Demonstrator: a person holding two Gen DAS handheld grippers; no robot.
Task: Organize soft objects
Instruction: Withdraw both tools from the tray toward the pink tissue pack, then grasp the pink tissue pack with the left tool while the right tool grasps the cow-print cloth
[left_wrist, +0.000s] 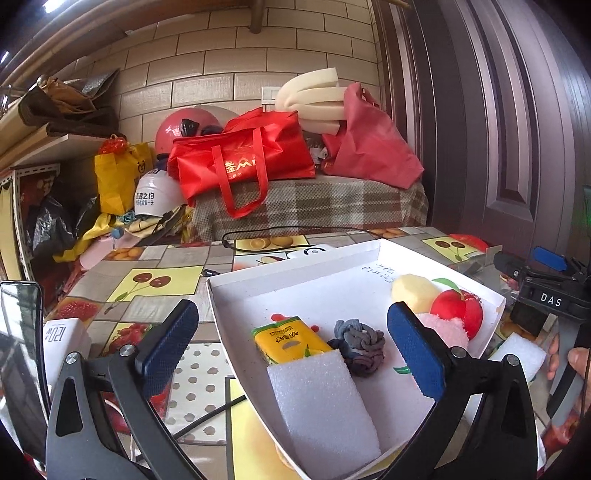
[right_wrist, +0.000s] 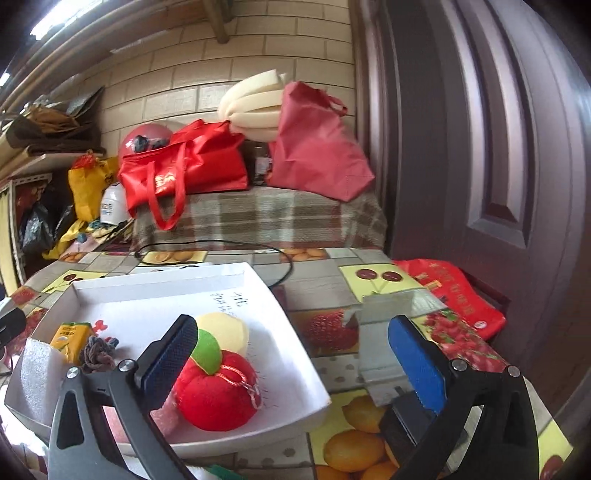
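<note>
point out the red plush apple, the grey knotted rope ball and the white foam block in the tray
red plush apple (right_wrist: 216, 395), right wrist view, middle of its red body
grey knotted rope ball (left_wrist: 358, 345), left wrist view, centre of the knot
white foam block (left_wrist: 321, 410), left wrist view, middle of its top face

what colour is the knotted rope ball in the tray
Grey and dark blue rope ball, clearest in the left wrist view.

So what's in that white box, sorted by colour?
White: 1, foam block
Yellow: 2, sponge pack and pale yellow round piece
Grey-blue: 1, knotted fabric ball
Red: 1, plush apple
Pink: 1, fluffy cloth
Total: 6 in the white box
</note>
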